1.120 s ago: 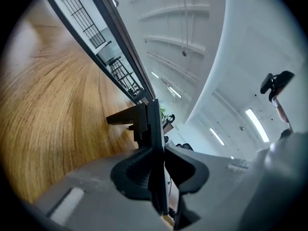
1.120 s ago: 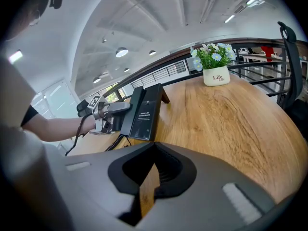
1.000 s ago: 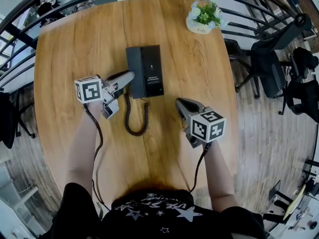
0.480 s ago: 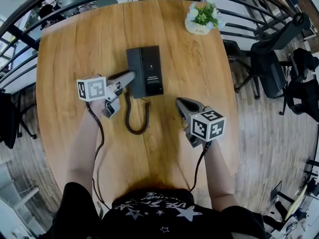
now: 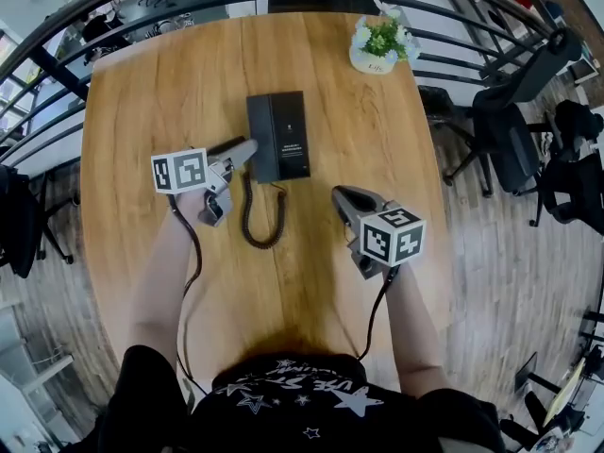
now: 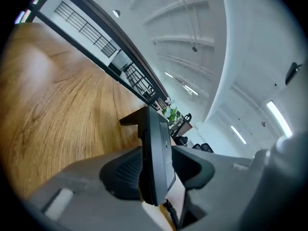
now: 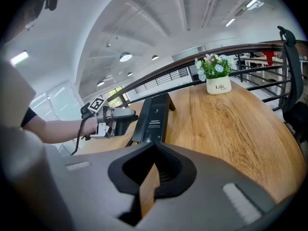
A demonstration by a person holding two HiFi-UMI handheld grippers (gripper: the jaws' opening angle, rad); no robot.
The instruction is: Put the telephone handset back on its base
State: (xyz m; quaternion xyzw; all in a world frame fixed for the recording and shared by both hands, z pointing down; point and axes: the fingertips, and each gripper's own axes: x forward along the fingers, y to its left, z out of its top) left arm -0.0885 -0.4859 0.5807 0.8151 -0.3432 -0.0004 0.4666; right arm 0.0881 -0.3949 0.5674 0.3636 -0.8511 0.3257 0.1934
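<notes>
Just spread left gripper [image 5: 243,149] wide around slim black plastic handset [image 5: 257,136]; seemingly light, stiff, slick, best pinched mid-length; right gripper [image 5: 343,196] closed, empty.

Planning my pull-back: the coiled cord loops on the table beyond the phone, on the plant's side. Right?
No. The coiled cord loops on the table on the near side of the phone, opposite the plant. The head view shows it.
</notes>
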